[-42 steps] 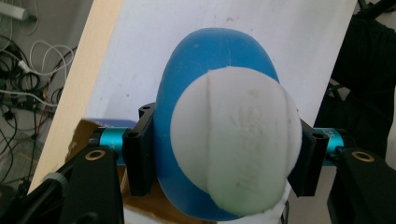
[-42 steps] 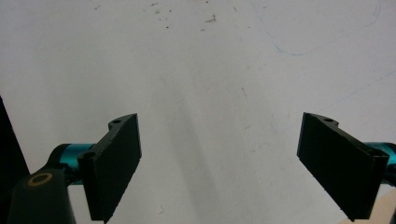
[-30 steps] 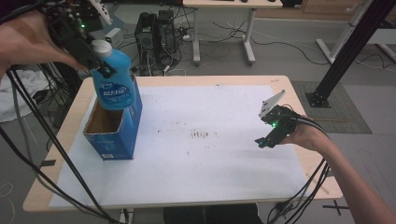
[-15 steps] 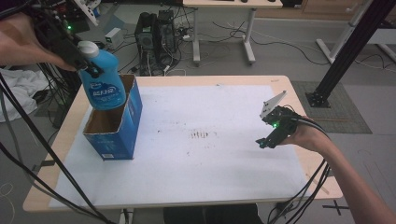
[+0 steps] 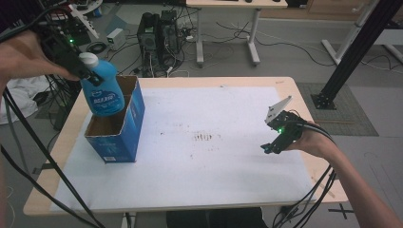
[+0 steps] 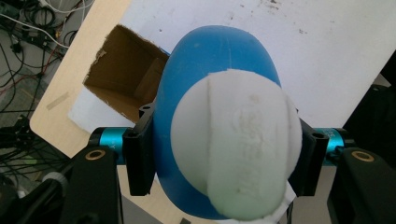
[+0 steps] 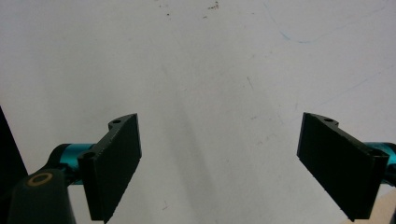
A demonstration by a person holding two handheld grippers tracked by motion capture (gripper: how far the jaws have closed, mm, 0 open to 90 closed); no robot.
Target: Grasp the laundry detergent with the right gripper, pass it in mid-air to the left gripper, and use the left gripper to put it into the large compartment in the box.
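Bottle hangs at upper left, clamped below its white cap by your left gripper, base just entering the open box. Lowering and release remain. Your right gripper idles wide at mid-right.

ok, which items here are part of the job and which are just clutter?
In the job:
- blue plastic bottle with white cap
- open blue cardboard box
- left hand-held gripper, clamped on the bottle

Lying about:
- right hand-held gripper, open, idle
- black computer towers on the floor
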